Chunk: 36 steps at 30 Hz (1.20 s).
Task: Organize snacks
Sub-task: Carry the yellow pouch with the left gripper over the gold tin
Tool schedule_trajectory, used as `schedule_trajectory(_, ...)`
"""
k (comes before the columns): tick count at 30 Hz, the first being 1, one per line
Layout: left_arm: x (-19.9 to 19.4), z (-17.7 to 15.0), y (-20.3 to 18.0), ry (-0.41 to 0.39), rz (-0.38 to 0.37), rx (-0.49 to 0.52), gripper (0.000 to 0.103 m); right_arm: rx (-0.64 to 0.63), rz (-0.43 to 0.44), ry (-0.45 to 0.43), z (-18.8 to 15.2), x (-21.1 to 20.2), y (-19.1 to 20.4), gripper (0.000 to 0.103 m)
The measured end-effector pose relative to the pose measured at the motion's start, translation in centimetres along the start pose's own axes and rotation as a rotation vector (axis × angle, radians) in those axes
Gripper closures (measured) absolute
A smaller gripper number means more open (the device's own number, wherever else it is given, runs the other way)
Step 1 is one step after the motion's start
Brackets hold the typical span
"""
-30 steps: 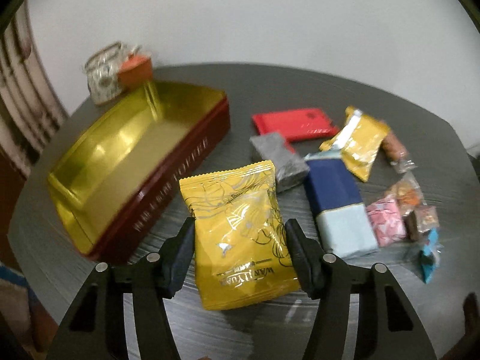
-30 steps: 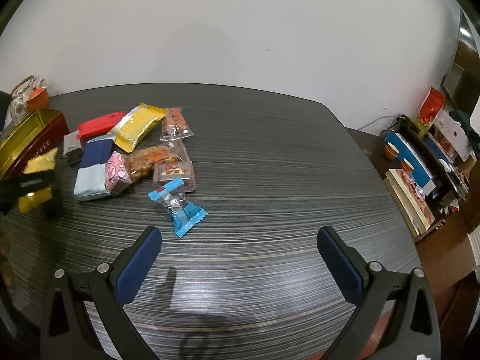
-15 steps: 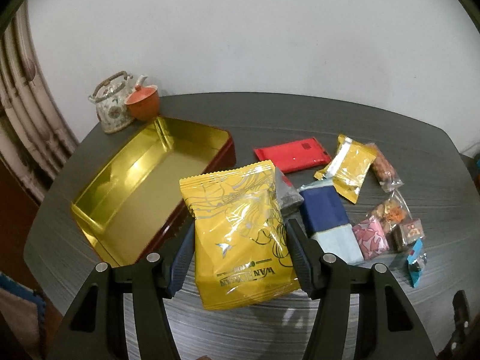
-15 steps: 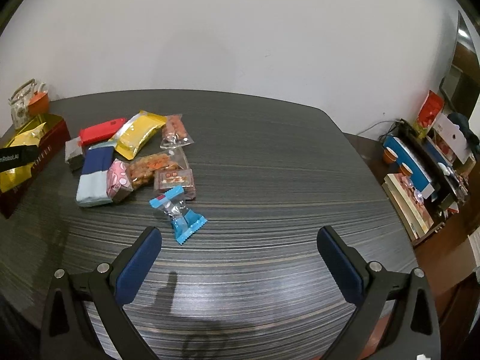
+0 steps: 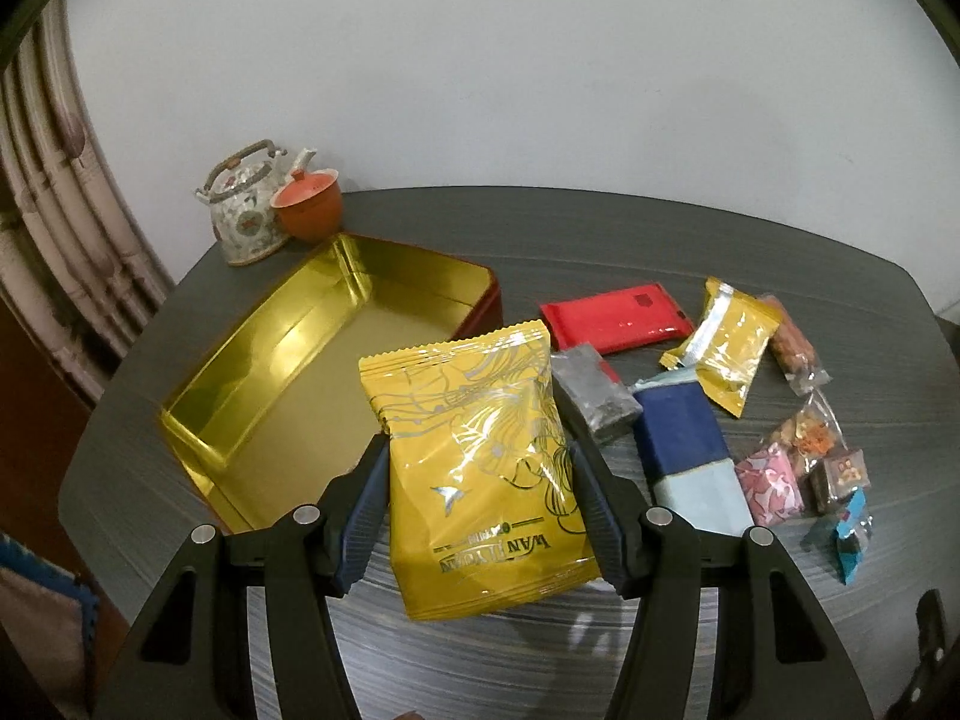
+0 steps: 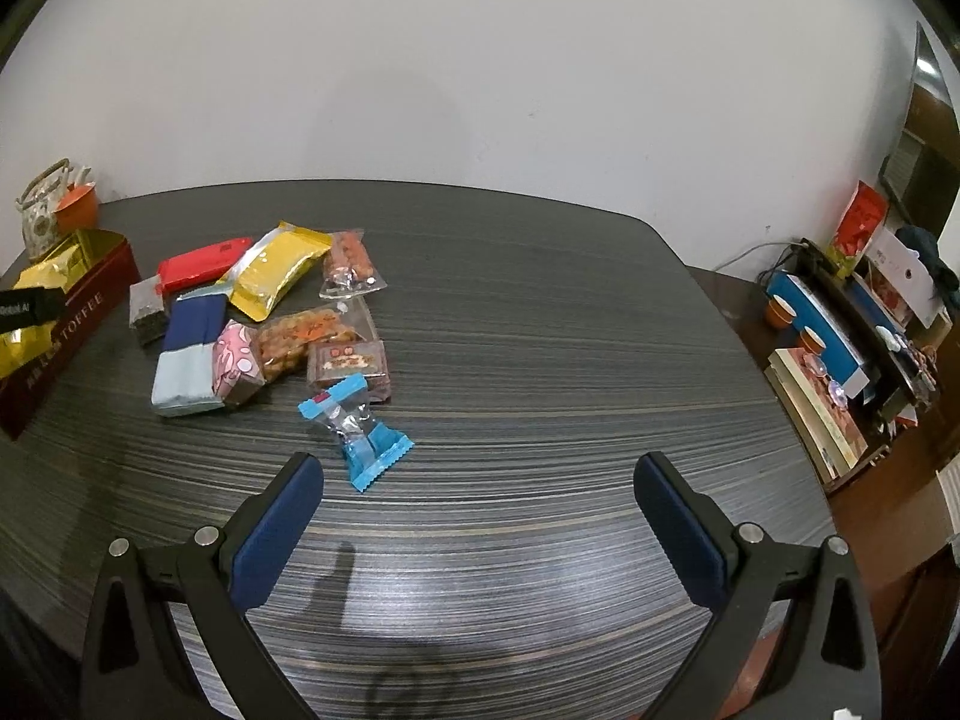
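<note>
Dark striped tabletop (image 6: 540, 360) ran out to a pale wall, and nearest the left wrist camera the left tongs (image 5: 480, 498) were pinching a big yellow snack packet (image 5: 480, 468) by its two sides, lifted clear of the wood with its crimped top edge up. Nearest the other camera, the right tongs (image 6: 480, 516) hung spread wide with nothing between them.

Just beyond the held packet sat the open toffee tin (image 5: 312, 372), gold inside and bare, its near rim almost under the packet's left edge. Here was the risk, to my eye: the packet is puffy and slick, held only at its flanks, so it looked able to slide or twist out on the way over. Brought in too low, its bottom corner could catch the tin's rim and tip the packet onto the tabletop.

Further right lay the waiting pile: a grey block (image 5: 594, 399), a navy-and-pale-blue pack (image 5: 690, 456), a red bar (image 5: 612, 324), a smaller yellow packet (image 5: 729, 354), a pink wrapped piece (image 5: 768, 483) and a blue candy twist (image 6: 357, 438). A swing to the right could sweep them about.

Furthest back, a teapot (image 5: 246, 204) and an orange lidded cup (image 5: 306, 204) stood just behind the tin's far corner, breakables if the tin got shoved.
</note>
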<state>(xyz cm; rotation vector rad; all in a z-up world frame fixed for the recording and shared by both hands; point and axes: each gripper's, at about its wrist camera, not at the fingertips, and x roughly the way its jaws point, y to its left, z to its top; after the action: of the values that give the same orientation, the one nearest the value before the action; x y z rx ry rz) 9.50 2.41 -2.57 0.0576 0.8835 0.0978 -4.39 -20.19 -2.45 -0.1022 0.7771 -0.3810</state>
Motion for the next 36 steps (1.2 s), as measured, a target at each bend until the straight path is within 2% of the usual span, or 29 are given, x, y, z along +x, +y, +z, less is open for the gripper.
schedule_trajectory(26, 0.4, 0.9, 3.1, -0.003, 0.055, -0.023, 0.043, -0.015, 0.005, 0.010, 0.0, 0.2, 0.5, 0.000)
schedule_trajectory(31, 0.0, 1.9, 5.8, -0.021, 0.063, -0.056, 0.043, -0.011, 0.004, 0.016, 0.0, 0.4, 0.4, 0.000)
schedule_trajectory(36, 1.0, 2.9, 9.8, 0.009, 0.064, -0.160, 0.043, -0.011, 0.009, 0.019, 0.0, 0.4, 0.5, 0.000)
